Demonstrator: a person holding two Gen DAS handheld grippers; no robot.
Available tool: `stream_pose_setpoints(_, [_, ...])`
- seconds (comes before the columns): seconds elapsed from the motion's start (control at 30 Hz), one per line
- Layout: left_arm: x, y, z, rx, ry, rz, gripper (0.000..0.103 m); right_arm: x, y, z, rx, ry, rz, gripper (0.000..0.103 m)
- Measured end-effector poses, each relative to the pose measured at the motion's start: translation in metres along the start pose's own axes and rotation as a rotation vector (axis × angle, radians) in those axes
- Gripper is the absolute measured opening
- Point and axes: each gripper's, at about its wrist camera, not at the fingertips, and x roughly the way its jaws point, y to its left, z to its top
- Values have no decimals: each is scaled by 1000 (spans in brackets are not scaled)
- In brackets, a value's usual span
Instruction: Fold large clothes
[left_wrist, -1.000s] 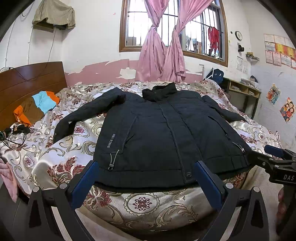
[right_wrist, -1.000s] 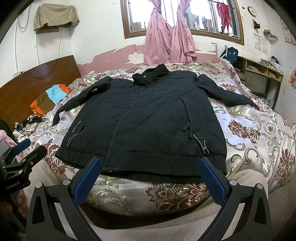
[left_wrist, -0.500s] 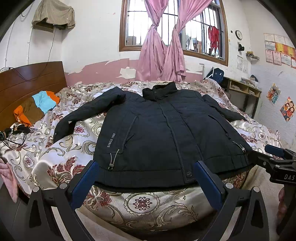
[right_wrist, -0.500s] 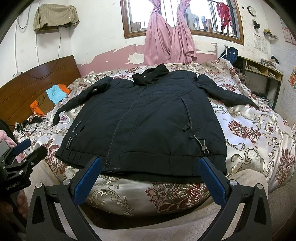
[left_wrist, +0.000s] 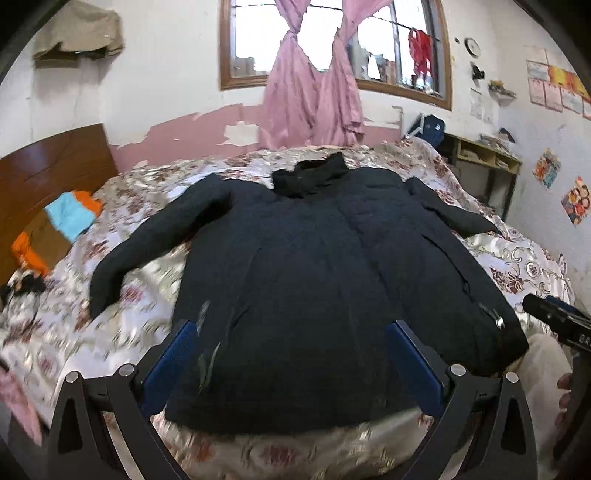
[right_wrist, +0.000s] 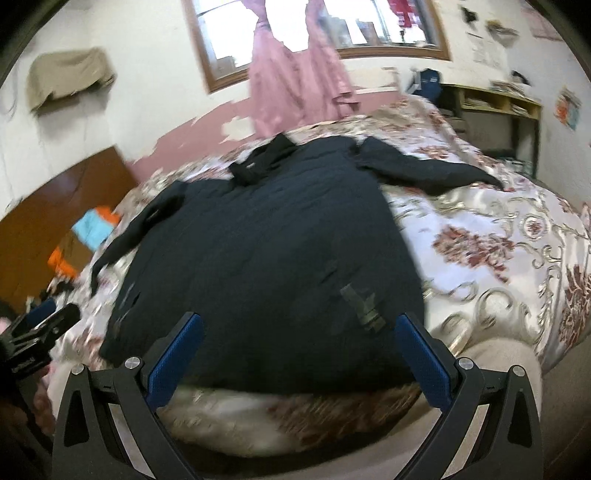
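Observation:
A large black jacket (left_wrist: 314, 266) lies flat, front up, on the floral bedspread (left_wrist: 155, 269), collar toward the window and both sleeves spread out. The same jacket (right_wrist: 266, 251) fills the right wrist view, blurred by motion. My left gripper (left_wrist: 291, 354) hovers open above the jacket's hem, nothing between its blue pads. My right gripper (right_wrist: 299, 350) is also open over the hem, closer to the jacket's right side. The right gripper's tip (left_wrist: 554, 321) shows at the right edge of the left wrist view. The left gripper (right_wrist: 33, 339) shows at the left edge of the right wrist view.
Orange, blue and brown clothes (left_wrist: 62, 225) lie by the wooden headboard (left_wrist: 48, 173) on the left. Dark cables (left_wrist: 22, 284) sit near the bed's left edge. A desk with shelves (left_wrist: 484, 166) stands beyond the bed's right side. Pink curtains (left_wrist: 314, 99) hang at the window.
Both grippers have moved forward and up over the jacket's hem, so the jacket looks bigger and blurred. The right wrist view has also tilted. Both stay open and the jacket lies as before.

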Motion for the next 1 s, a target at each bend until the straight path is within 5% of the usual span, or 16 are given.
stream_pose_setpoints(0.1, [30,-13,27,22,18,-12,103,21,-25,24,13,-3,-72,102])
stream_pose_setpoints(0.3, [112,-54,79,58,54,2,103,84,-98,78,143,79,-69,102])
stream_pose_setpoints(0.47, [211,-96,124,81,135,-1,103,166,-181,130,275,123,-258,102])
stream_pose_setpoints(0.63, [296,-143,165,84,146,-107,103,239,-261,194,382,60,-330,102])
stream_pose_setpoints(0.77, [341,-163,186,6,180,-196,103,293,-306,221,438,113,-437,102])
stream_pose_setpoints(0.93, [389,-192,199,7,214,-229,103,332,-346,231,542,156,-408,101])
stream_pose_setpoints(1.0, [408,-205,198,34,255,-221,103,337,-359,230,608,130,-384,90])
